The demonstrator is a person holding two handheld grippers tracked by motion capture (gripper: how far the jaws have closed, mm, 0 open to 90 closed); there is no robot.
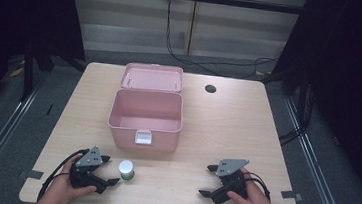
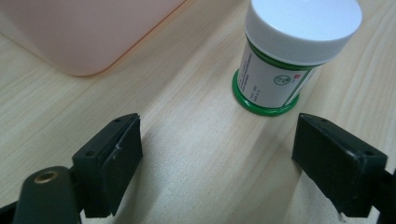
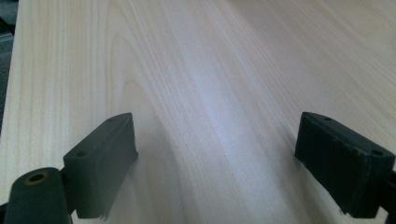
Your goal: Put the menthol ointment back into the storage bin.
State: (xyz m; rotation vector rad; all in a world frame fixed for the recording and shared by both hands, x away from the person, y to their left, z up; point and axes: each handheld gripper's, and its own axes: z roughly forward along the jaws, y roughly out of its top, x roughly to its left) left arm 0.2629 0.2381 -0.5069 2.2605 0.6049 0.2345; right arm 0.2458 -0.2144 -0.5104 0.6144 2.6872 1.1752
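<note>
Both tongs gape empty: left tongs [image 1: 109, 170] just beside the white-capped jar [image 1: 126, 169], right tongs [image 1: 208, 180] well apart from it.

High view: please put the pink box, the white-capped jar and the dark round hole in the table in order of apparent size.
1. pink box, by far the largest.
2. white-capped jar.
3. dark round hole, only slightly smaller than the jar; it lies farther from the camera, so this order is unsure.

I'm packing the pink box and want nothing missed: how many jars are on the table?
1. The jar, white-capped with a green base, stands upright on the table just in front of the open pink box, beside the left gripper. The box interior looks empty.
</note>
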